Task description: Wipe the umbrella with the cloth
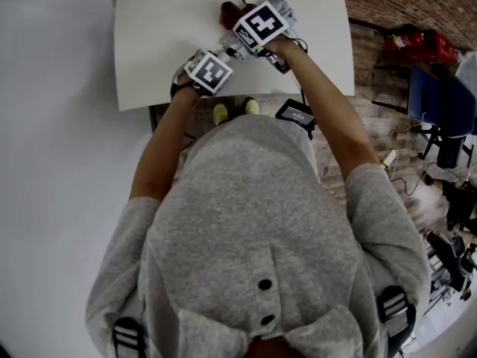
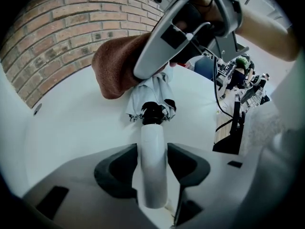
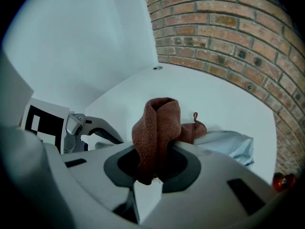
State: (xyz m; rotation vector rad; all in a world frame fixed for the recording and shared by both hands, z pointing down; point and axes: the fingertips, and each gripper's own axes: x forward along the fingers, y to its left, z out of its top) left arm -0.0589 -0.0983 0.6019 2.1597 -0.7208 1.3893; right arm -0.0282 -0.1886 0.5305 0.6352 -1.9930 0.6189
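The left gripper point(image 2: 153, 168) jaws clamp the white handle of the folded pale grey-blue umbrella point(image 2: 155, 95). Its long axis runs straight away from them on the white table point(image 2: 71, 128). The right gripper point(image 3: 153, 166) jaws pinch the brown terry cloth point(image 3: 157, 128) against the canopy's far end

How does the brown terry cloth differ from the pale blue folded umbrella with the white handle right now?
The brown terry cloth is dark, fuzzy and bunched; the pale blue folded umbrella is smooth, with a rigid white handle. The cloth is pinched in the right gripper; the umbrella's handle is clamped in the left gripper. Both are gripped and meet over the white table.
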